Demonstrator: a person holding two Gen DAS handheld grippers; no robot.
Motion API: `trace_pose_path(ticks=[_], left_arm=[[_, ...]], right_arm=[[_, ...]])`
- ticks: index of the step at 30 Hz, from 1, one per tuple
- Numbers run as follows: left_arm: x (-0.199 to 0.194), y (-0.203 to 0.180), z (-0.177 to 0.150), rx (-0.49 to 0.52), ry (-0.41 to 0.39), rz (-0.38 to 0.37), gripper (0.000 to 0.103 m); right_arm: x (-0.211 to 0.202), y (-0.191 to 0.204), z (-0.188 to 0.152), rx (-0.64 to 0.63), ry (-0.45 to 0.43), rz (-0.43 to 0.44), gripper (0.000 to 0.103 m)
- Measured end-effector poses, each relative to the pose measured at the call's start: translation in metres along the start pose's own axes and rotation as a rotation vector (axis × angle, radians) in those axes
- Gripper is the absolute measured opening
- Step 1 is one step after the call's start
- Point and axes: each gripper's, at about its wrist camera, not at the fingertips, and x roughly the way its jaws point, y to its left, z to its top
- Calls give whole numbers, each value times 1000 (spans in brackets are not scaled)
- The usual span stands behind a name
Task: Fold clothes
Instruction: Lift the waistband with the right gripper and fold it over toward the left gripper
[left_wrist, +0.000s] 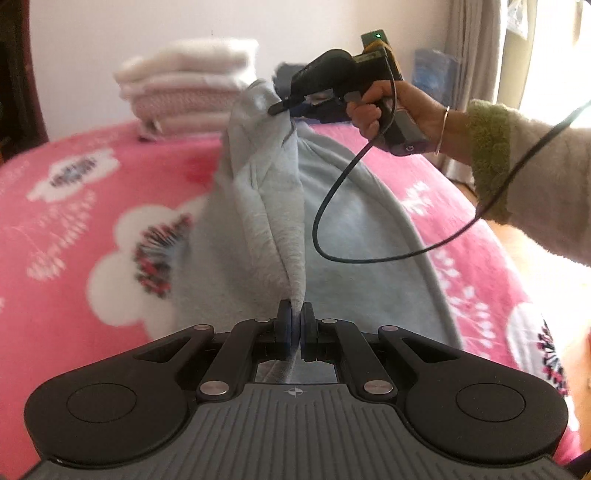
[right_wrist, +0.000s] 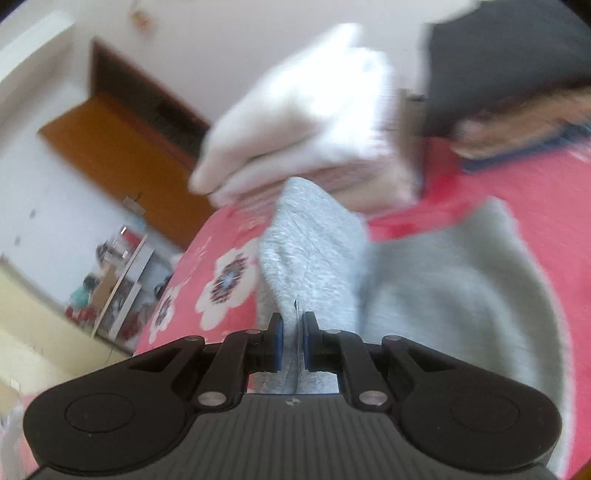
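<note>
Bedding in pink with white flower prints (left_wrist: 85, 206) fills most of both views, spreading from the lower left to the right edge. Across the middle of it lies a pale grey garment (left_wrist: 354, 236), one edge lifted into a taut ridge that runs from the bottom centre of the left wrist view up to the upper middle. A stack of folded white clothes (left_wrist: 184, 85) sits in the upper left of that view against the wall; in the right wrist view the same stack is blurred at upper centre, with a dark folded item (right_wrist: 509, 62) beside it at the upper right. The left gripper (left_wrist: 297, 326) is clamped tight on the near end of the ridge. The right gripper (right_wrist: 291, 332), held by a hand (left_wrist: 391, 110), pinches the far end, cloth between its blue pads.
</note>
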Motion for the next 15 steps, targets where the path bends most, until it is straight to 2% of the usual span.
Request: trace_pose_path(ticks=[3,8,11,13,15], left_arm=[[14,-13,-4,18,41,2,2],[29,-22,-13,49,113,28,3],[37,-26,-18,69,145,54,4],[41,-29,-21,76,150,66,5],[42,-31,-22,79,153,73,5]], right_arm=[[-2,-37,-8,86,-21,-5,11],[-4,-84,-21,210,-36,44,15],[-8,-90,-22,221,-70,69,27],[-8,-91,-19,223,-87,64,44],[-8,-92,-16,224,-103,59,44]])
